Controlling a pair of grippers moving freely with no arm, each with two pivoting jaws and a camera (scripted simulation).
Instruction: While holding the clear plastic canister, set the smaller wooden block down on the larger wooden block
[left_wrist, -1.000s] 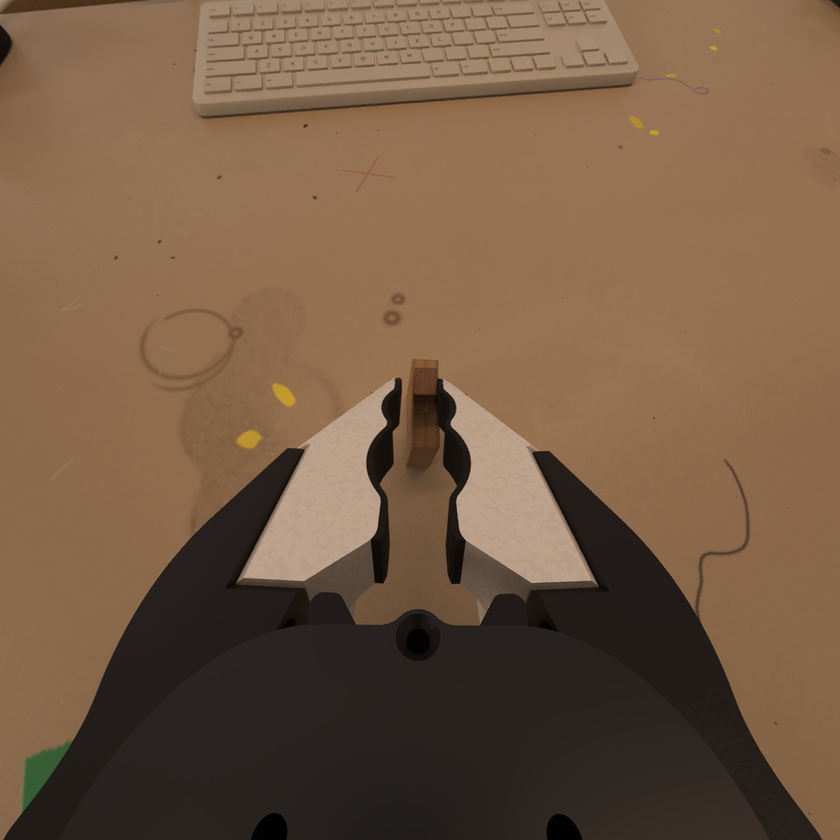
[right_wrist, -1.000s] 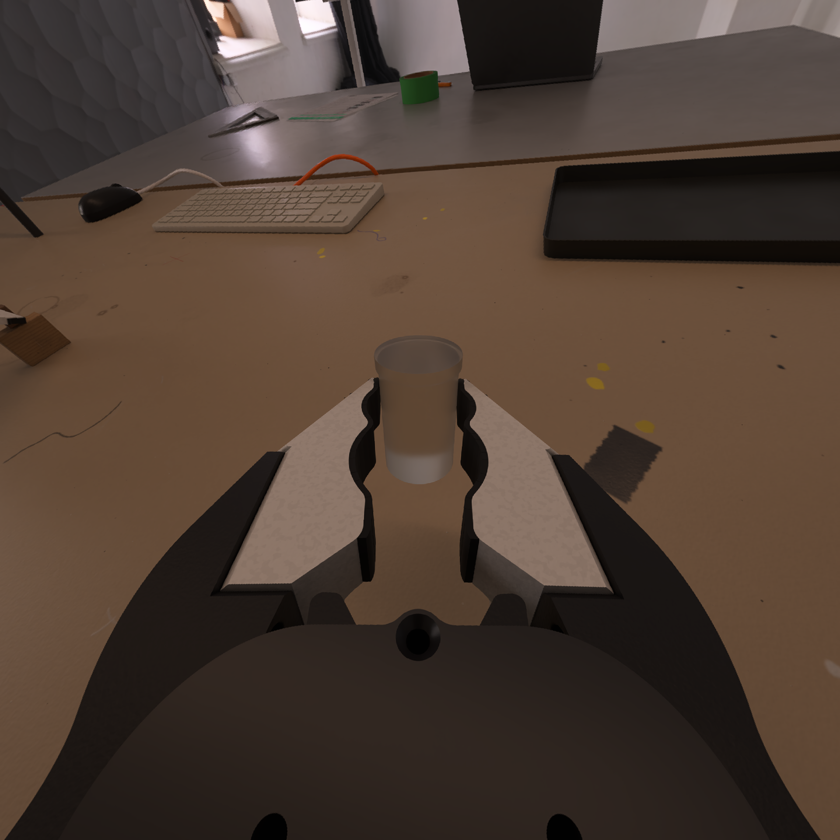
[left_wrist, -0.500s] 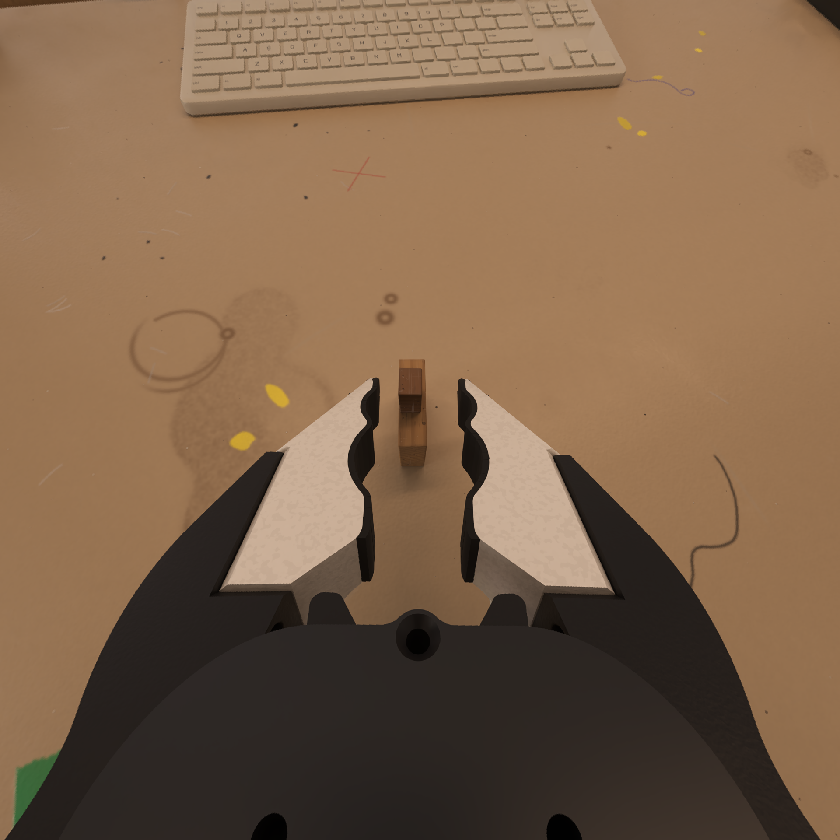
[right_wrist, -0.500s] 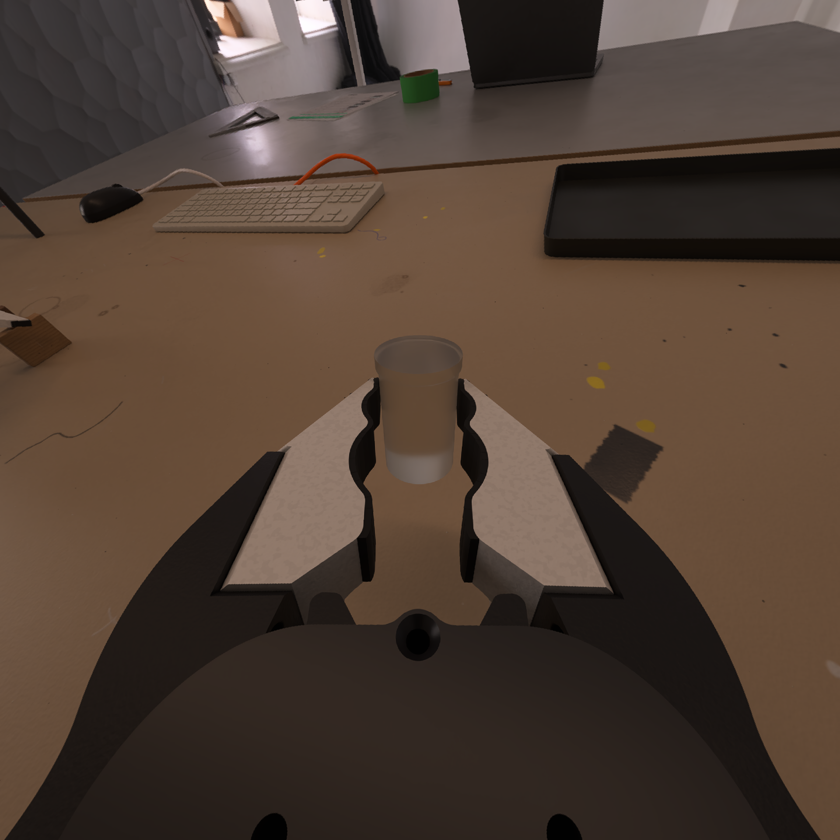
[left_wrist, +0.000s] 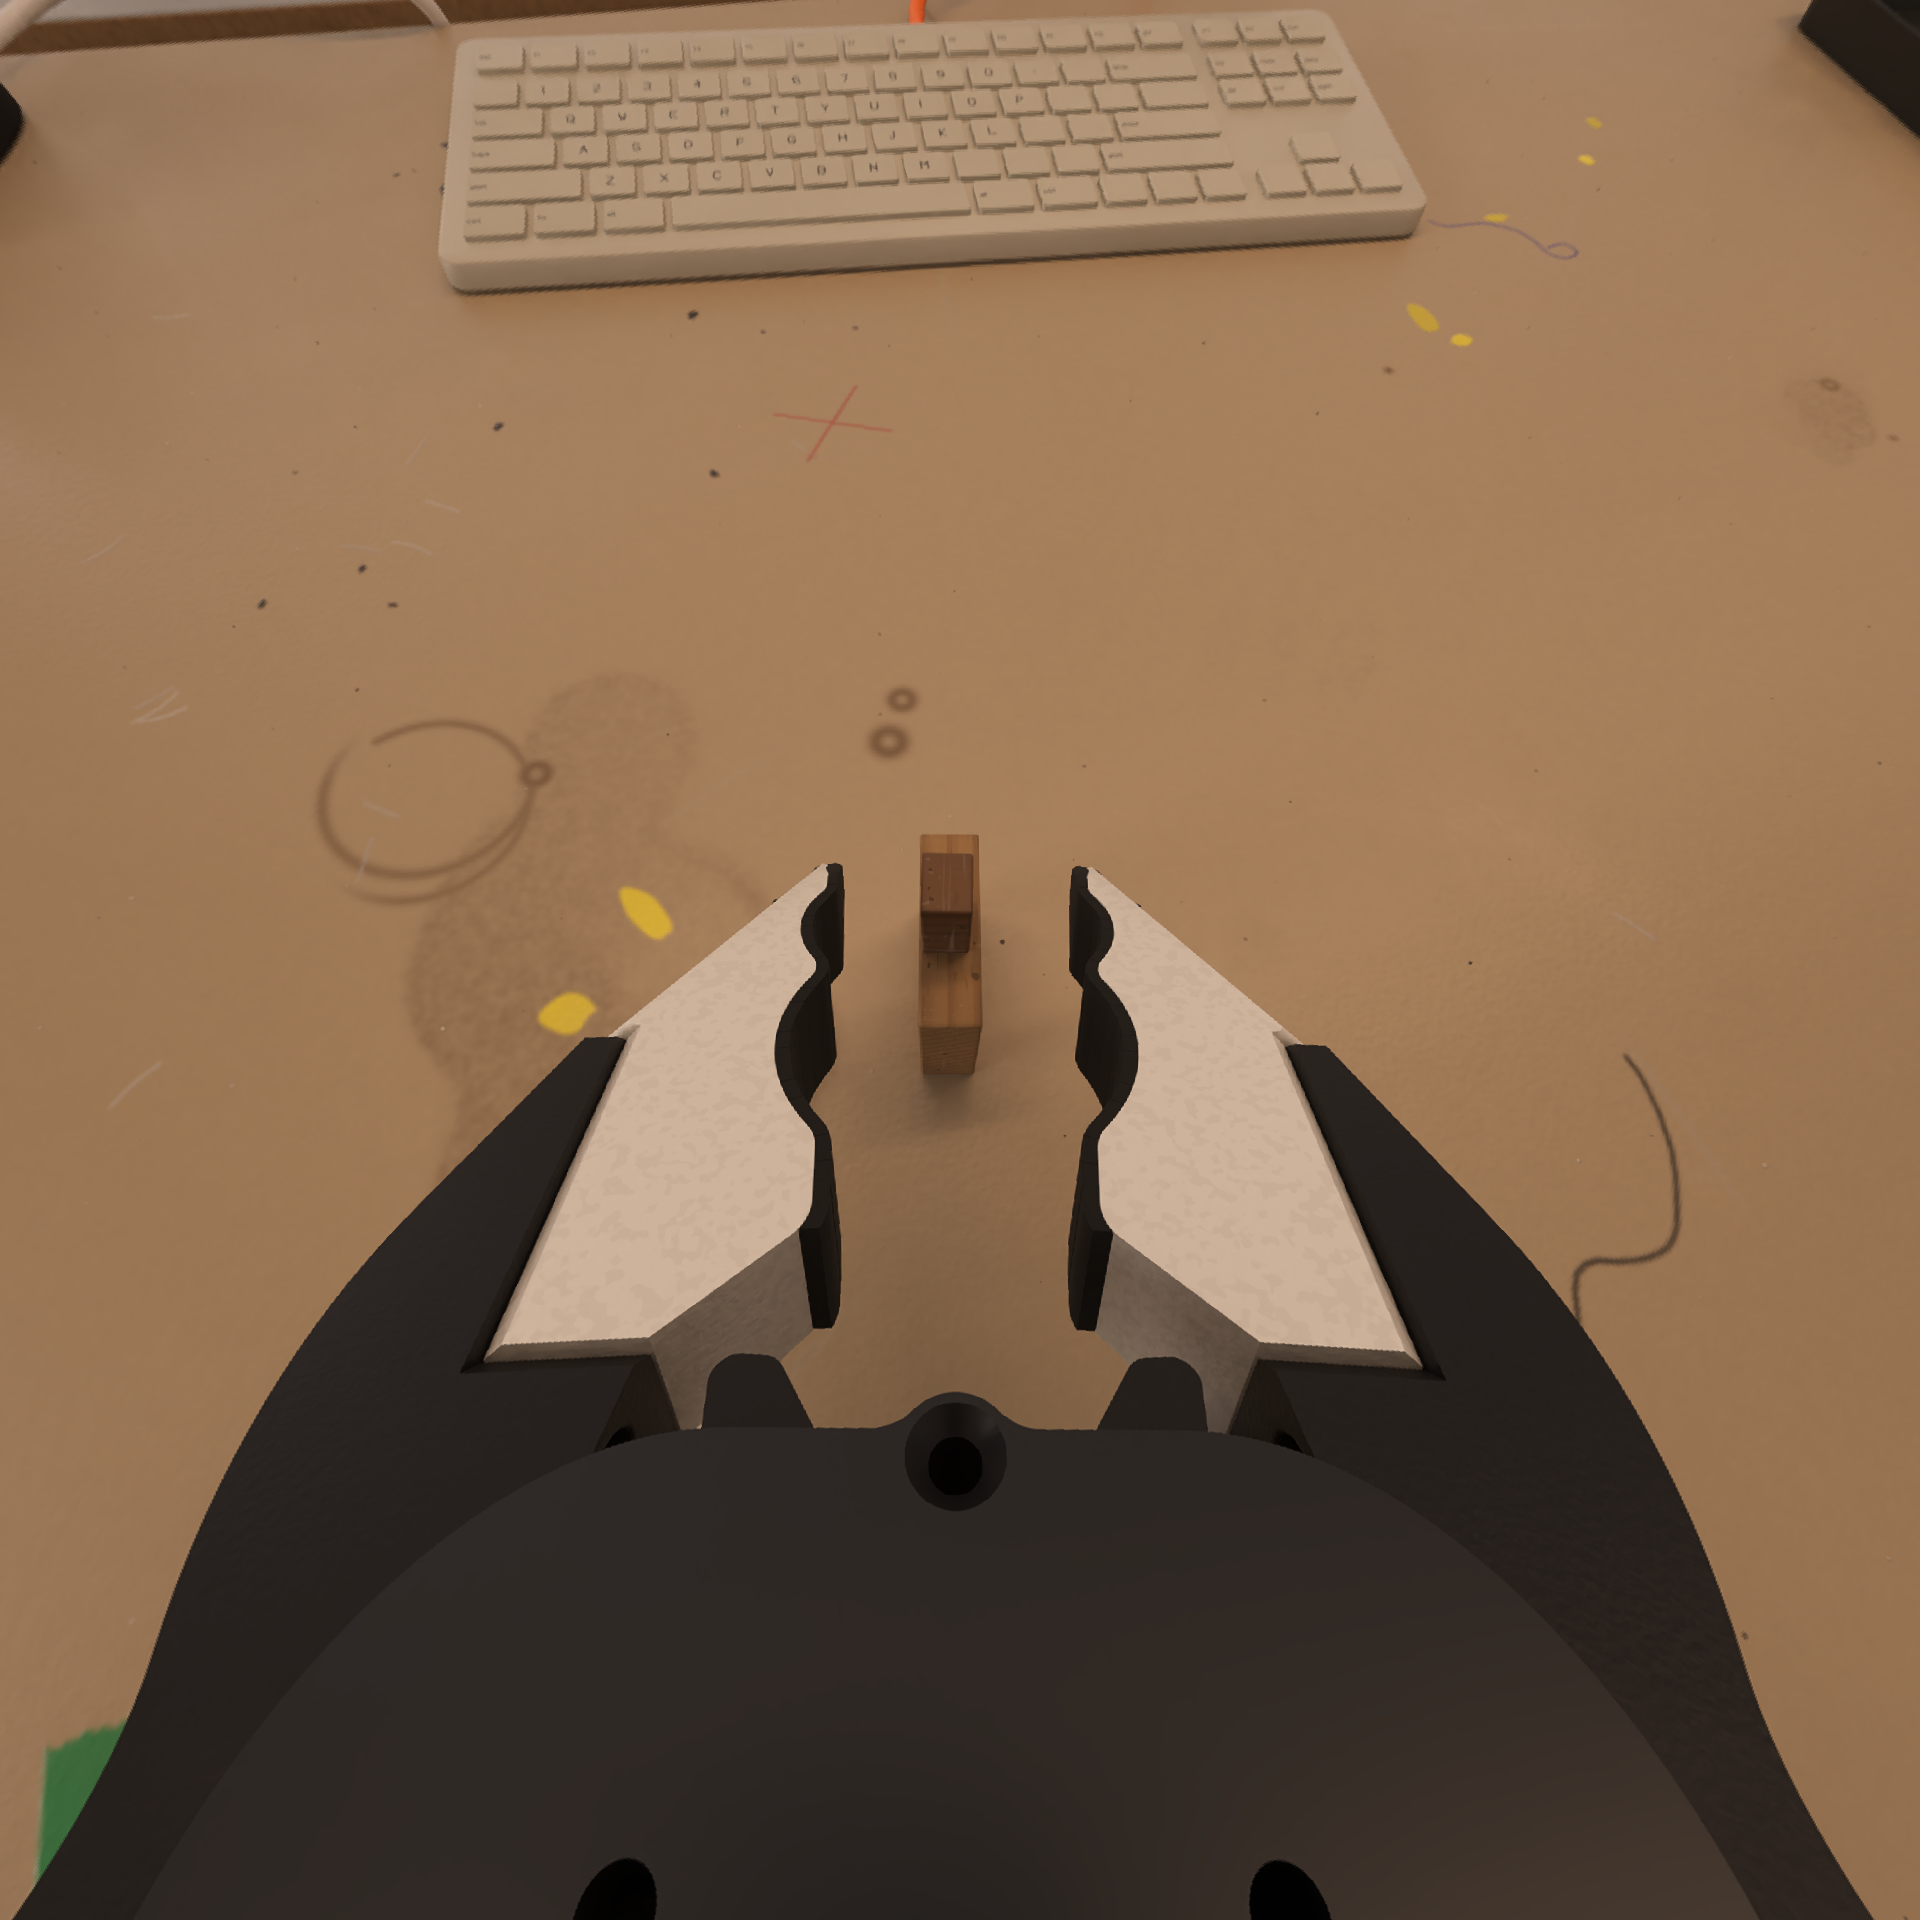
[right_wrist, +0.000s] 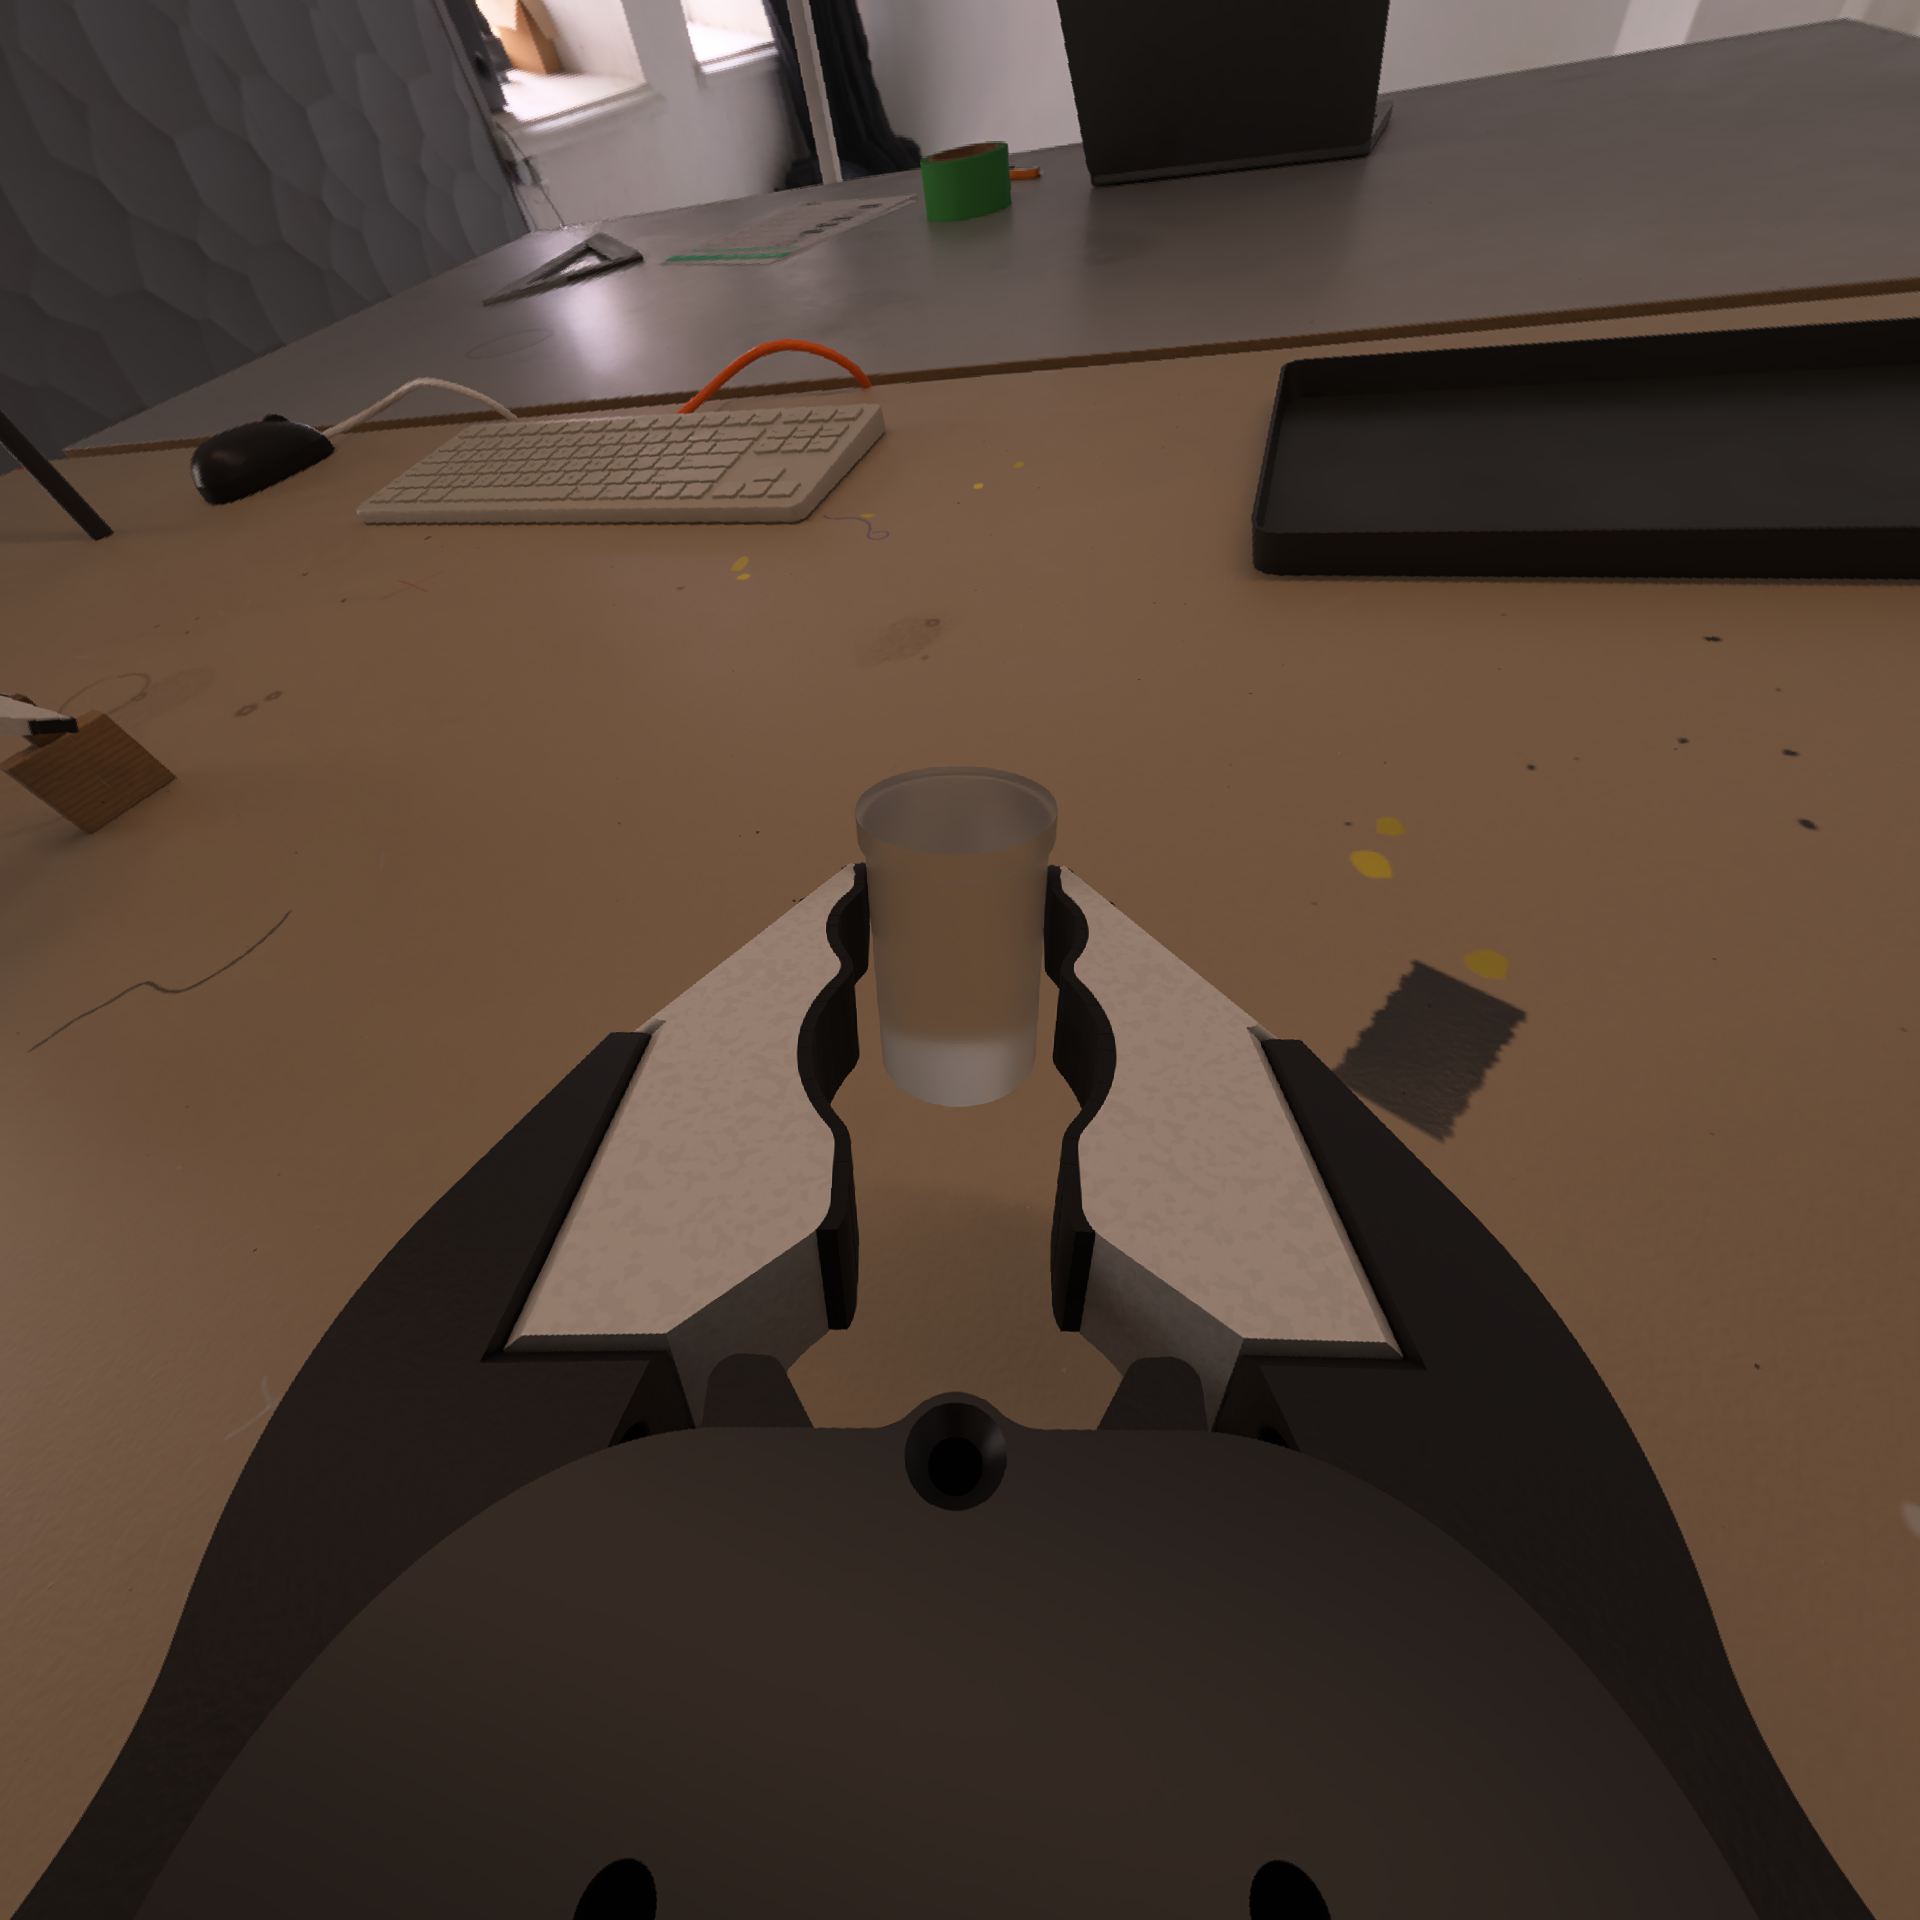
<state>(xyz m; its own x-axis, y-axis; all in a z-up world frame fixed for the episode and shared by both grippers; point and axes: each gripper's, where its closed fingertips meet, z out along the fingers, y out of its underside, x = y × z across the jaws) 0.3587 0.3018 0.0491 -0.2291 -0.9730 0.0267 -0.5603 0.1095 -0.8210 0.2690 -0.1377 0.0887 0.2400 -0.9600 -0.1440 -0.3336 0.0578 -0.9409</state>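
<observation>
In the left wrist view, the smaller dark wooden block rests on top of the larger light wooden block, which stands on the brown table. My left gripper is open, its fingers on either side of the blocks and clear of them. In the right wrist view, my right gripper is shut on the clear plastic canister and holds it upright above the table. The larger block also shows at the far left of that view, with the left gripper's fingertip beside it.
A white keyboard lies at the far side of the table and also shows in the right wrist view. A black mouse lies left of it. A black tray sits at the back right. A green tape roll is on the grey desk behind.
My left gripper has opened, let go of the smaller block on the larger block, and drawn back and up a little. The right gripper and canister have not moved.
</observation>
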